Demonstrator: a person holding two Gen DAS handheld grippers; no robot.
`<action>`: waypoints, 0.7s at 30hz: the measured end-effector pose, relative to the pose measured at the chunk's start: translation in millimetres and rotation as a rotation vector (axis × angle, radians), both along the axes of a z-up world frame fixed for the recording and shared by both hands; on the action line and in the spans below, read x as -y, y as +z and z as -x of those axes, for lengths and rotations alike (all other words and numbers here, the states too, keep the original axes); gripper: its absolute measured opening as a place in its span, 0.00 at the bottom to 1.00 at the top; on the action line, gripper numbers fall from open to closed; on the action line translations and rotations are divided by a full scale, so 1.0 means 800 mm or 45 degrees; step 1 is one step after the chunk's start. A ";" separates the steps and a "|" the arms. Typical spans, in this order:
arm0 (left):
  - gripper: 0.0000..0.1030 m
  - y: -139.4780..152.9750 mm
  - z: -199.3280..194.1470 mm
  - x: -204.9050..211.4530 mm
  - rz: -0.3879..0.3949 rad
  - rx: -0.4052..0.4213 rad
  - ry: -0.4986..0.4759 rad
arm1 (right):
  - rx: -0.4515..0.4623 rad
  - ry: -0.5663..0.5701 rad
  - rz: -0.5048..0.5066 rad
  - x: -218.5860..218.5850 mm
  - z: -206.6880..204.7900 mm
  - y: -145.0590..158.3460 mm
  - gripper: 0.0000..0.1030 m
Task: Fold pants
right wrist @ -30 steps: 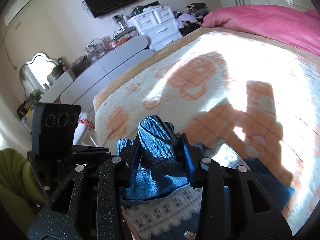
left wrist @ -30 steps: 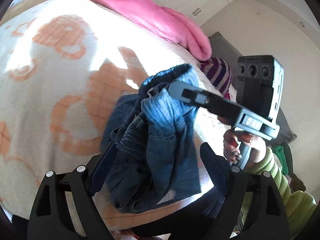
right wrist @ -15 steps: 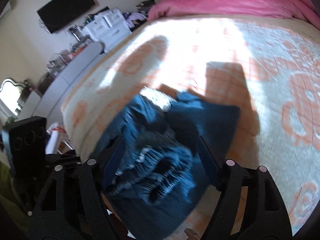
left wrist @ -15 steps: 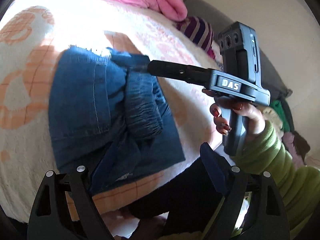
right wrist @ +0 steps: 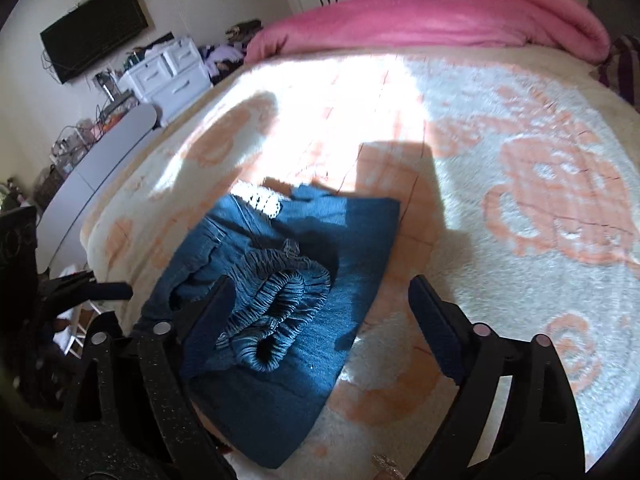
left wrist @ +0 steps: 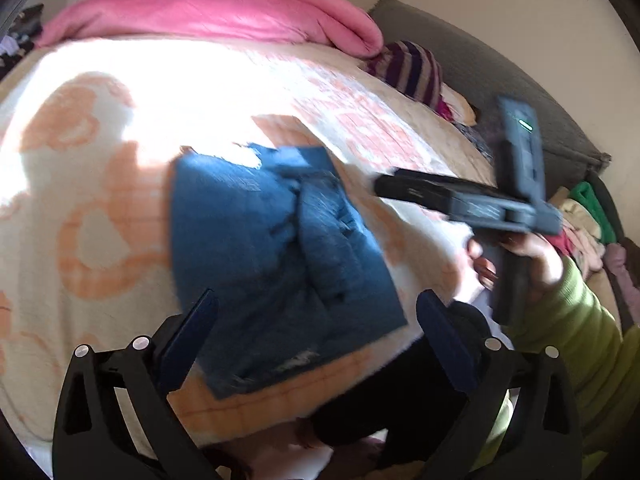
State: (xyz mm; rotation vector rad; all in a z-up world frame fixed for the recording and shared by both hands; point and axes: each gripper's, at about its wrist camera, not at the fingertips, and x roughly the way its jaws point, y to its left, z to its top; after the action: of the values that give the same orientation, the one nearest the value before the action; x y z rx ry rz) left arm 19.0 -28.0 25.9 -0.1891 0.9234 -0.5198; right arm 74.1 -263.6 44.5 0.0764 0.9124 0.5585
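Under bunched waistband (right wrist: 276,304), pants (right wrist: 288,280) layers hidden.

A bed (right wrist: 500,128) carries everything here, covered by a fluffy cream blanket (left wrist: 120,128) with orange figures. Sunlight falls in a bright band across its middle. Folded blue denim pants (right wrist: 304,280) lie flat on the blanket close to the near edge, the gathered elastic waistband on top and a bit of white lace trim showing at the far end. Along the far edge a pink duvet (right wrist: 432,20) is bunched in a long roll. Near the far right corner, beside the duvet's end, rests a purple-and-white striped cloth (left wrist: 412,68).
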 end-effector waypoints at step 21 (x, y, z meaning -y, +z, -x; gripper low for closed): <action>0.96 -0.014 -0.094 -0.006 -0.262 -0.059 0.125 | 0.312 0.335 0.147 -0.072 0.160 0.018 0.87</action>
State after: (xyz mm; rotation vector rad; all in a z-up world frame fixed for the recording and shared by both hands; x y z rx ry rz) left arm 94.0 -22.9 14.7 -0.0602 1.0011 -0.3284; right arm -54.1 -205.8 58.9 -0.2154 0.7167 0.7404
